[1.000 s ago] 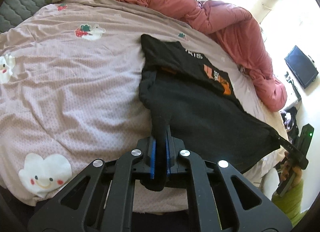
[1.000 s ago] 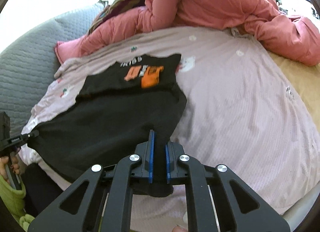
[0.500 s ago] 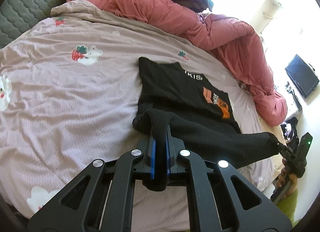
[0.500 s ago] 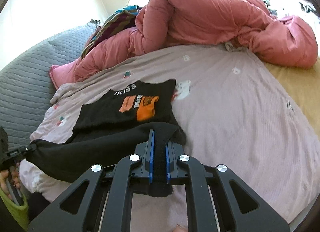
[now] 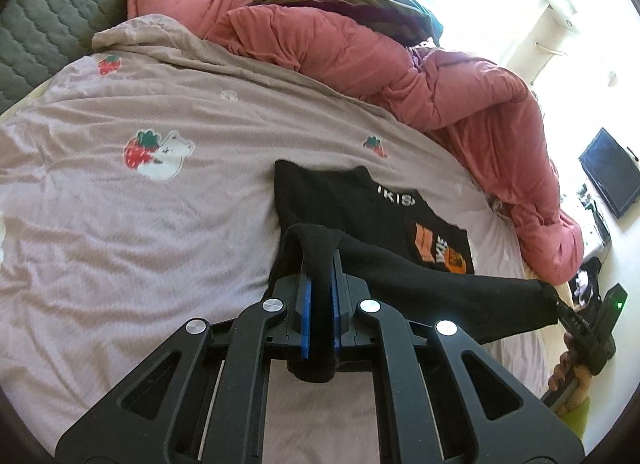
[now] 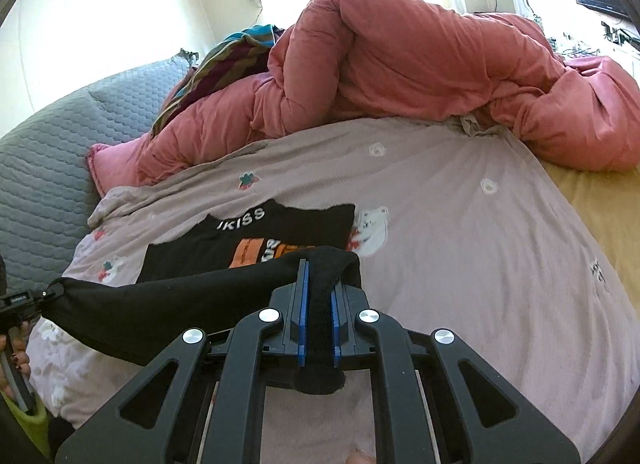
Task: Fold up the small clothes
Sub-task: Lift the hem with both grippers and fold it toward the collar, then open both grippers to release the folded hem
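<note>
The left gripper (image 5: pixel 319 304) is pinching 1 corner of the black T-shirt (image 5: pixel 356 204) between its blue pads, and the right gripper (image 6: pixel 319 324) is pinching the other corner of the same hem, so that edge is hanging taut between the 2 tools above the bed. The shirt's upper half, with white lettering and an orange print, is lying flat on the mauve bedsheet (image 5: pixel 120 232) near the bed's front edge, well short of the pink duvet (image 6: pixel 400 64) that is piled along the far side. The step in hand looks like the bottom-to-top fold. The next move is probably calling for both grippers to be carrying the hem level toward the collar, lowering it there squarely, and only then letting go.
</note>
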A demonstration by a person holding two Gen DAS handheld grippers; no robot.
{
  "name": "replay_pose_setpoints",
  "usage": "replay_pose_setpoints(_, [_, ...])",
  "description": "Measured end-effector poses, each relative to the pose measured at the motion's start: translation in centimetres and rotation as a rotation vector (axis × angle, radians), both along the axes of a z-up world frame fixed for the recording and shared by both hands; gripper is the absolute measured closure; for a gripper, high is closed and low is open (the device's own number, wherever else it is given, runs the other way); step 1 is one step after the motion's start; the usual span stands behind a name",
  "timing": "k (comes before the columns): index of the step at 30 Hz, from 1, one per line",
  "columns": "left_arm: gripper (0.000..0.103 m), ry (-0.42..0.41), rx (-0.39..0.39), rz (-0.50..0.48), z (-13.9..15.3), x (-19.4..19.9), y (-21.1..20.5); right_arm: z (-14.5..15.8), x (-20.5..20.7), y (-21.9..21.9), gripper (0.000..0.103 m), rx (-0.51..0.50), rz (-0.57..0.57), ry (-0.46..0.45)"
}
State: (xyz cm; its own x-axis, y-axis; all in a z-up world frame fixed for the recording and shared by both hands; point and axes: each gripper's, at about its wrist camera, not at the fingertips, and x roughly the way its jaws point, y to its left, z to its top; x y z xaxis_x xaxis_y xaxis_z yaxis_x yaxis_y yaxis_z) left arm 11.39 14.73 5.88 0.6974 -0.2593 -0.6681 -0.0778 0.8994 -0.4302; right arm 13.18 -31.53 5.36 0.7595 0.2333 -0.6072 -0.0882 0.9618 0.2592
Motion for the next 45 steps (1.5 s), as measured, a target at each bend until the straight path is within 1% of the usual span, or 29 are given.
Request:
replay_pose_setpoints(9, [0.101,0.004,-0.014,0.042,-0.6,4.3,0.3,-0.2,4.3,0.8,0.095,-0.023,-0.008,-0.005])
replay_pose_setpoints(13, [0.101,0.003,-0.006,0.065,-0.9,5.9,0.2,-0.4,6.0,1.0,0.095,-0.029,-0.008,-0.006])
replay_pose_setpoints(16, [0.101,0.004,0.000,0.081,-1.4,6.8,0.1,-0.8,7.3,1.1,0.095,-0.038,-0.013,0.005])
replay_pose_setpoints(21, [0.101,0.022,-0.014,0.118,-2.7,8.8,0.1,-1.6,8.7,1.1,0.095,-0.042,-0.024,0.030])
replay_pose_setpoints(28, [0.101,0.036,0.058,0.153,-4.3,10.7,-0.6,-3.4,10.7,1.5,0.095,-0.062,-0.039,0.077])
replay_pose_setpoints(37, [0.099,0.085,0.062,0.142,-8.1,12.0,0.3,-6.6,12.6,2.2,0.095,-0.101,-0.068,0.150])
replay_pose_setpoints(40, [0.093,0.089,0.057,0.143,-8.5,12.2,0.7,-7.7,13.0,2.5,0.094,-0.109,-0.082,0.179])
replay_pose_setpoints(41, [0.090,0.088,0.053,0.142,-8.6,12.2,0.9,-7.9,13.1,2.5,0.092,-0.113,-0.084,0.184])
replay_pose_setpoints(42, [0.085,0.088,0.047,0.142,-8.6,12.2,1.0,-8.0,13.2,2.6,0.083,-0.118,-0.091,0.188])
replay_pose_setpoints(43, [0.084,0.086,0.041,0.138,-8.5,12.1,1.2,-8.1,13.2,2.5,0.074,-0.122,-0.100,0.190])
replay_pose_setpoints(44, [0.083,0.082,0.042,0.139,-8.4,12.1,1.3,-8.0,13.2,2.4,0.061,-0.123,-0.108,0.188])
replay_pose_setpoints(45, [0.081,0.077,0.042,0.141,-8.2,11.9,1.3,-7.9,13.0,2.2,0.054,-0.119,-0.122,0.185])
